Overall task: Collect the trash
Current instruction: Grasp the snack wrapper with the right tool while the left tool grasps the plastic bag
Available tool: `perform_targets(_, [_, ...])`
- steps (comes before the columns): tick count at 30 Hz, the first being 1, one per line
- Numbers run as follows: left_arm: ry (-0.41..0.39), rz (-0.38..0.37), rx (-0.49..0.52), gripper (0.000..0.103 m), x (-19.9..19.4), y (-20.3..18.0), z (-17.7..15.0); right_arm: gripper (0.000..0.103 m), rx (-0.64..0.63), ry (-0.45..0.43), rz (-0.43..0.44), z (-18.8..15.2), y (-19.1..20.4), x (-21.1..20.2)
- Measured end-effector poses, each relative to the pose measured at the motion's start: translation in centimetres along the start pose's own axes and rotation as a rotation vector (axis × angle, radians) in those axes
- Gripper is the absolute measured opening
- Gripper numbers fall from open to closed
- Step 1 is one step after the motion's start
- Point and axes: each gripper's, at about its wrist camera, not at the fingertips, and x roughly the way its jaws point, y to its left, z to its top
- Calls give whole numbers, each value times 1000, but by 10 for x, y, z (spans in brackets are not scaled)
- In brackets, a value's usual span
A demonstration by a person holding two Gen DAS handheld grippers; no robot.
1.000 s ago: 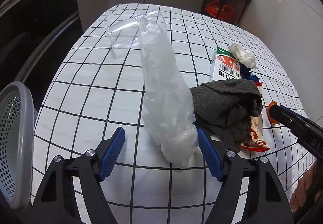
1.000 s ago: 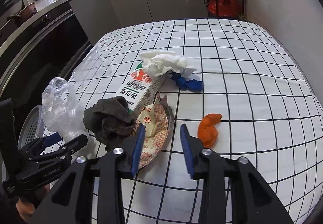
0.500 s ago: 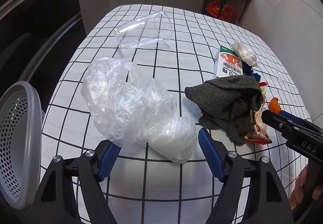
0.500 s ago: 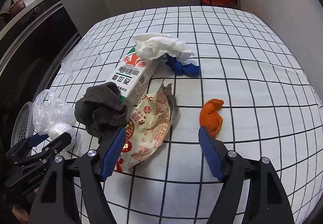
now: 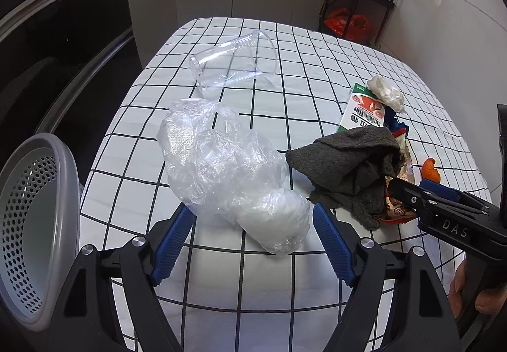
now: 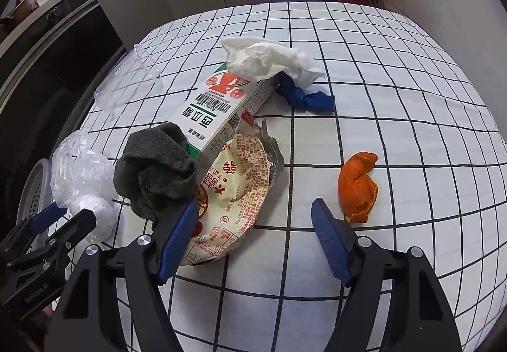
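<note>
the left gripper (image 5: 253, 234) had let go of the clear plastic bag (image 5: 228, 168): a second earlier the bag hung upright, stretched above the jaws; now it lay slumped on the checked tablecloth (image 5: 317, 73) near the left edge. the jaws stood spread and were opening further, the bag's knotted end lying between the pads without being pressed. by judgement this was a regrip or a drop short of the grey perforated basket (image 5: 38, 225), which stood off the table's left edge, so the bag was not yet collected.

the right gripper (image 6: 253, 234) had widened from a narrow gap to a broad spread over the same second and held nothing. its left pad sat over the printed snack wrapper (image 6: 240, 181); its right pad was just beside the orange peel (image 6: 358, 187), apart from it. the wrapper seemed the likely next pick.

the trash lay in a cluster toward the near-left part of the cloth. the bag was crumpled, translucent and slack, likely to slip and sag when lifted. a dark grey rag (image 6: 155, 168) lay bunched, touching the wrapper and overlapping the lower end of a white milk carton (image 6: 218, 108), which lay on its side. a crumpled white tissue (image 6: 269, 60) rested on the carton's far end, a twisted blue scrap (image 6: 304, 98) just beside it. a clear plastic cup (image 5: 234, 63) lay tipped over near the far-left edge, apart from the rest.
</note>
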Motion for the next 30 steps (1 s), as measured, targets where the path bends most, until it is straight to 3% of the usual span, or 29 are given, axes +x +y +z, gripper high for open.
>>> perform_targets(2, [-5, 1, 6, 77, -1, -1, 0, 68, 2, 2, 11, 1, 0, 2])
perform_targets(5, [-7, -2, 10, 77, -2, -2, 0, 55, -3, 7, 33, 1, 2, 2])
perform_targets(7, [-6, -2, 10, 77, -2, -2, 0, 30, -25, 10, 38, 2, 7, 2])
perform_targets(8, [-7, -1, 10, 77, -2, -2, 0, 23, -38, 15, 25, 2, 10, 3])
perform_targets(9, [-7, 0, 11, 77, -2, -2, 0, 7, -46, 25, 24, 1, 12, 5])
perform_targets(10, [-7, 0, 11, 77, -2, -2, 0, 2, -47, 39, 33, 0, 12, 7])
perform_targets(23, [-7, -10, 1, 82, -7, 6, -1, 1, 1, -87, 18, -3, -18, -34])
perform_targets(30, [-10, -27, -18, 86, -15, 16, -5, 1, 15, -109, 32, -5, -29, -47])
